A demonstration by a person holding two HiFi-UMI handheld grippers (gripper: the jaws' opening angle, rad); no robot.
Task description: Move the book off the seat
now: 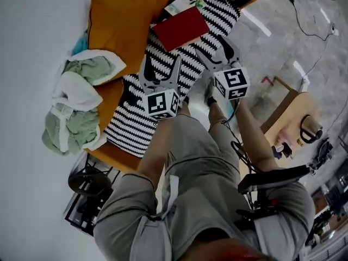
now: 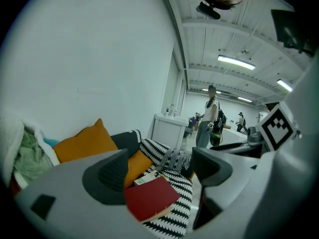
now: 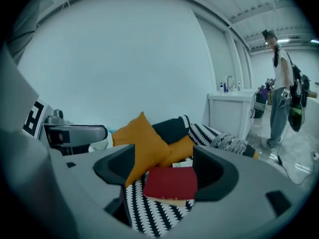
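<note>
A red book lies flat on a black-and-white striped blanket spread over the orange seat. It partly covers a green-and-white booklet. My left gripper hovers over the blanket just short of the book, open and empty. My right gripper hangs beside it at the blanket's right edge, also open and empty. In the left gripper view the book shows between and beyond the spread jaws of the left gripper. In the right gripper view the book lies ahead of the right gripper.
An orange cushion leans at the seat's back. Green and white clothes are piled on the left. A wooden side table stands to the right and cables run across the floor. A person stands far off by a white counter.
</note>
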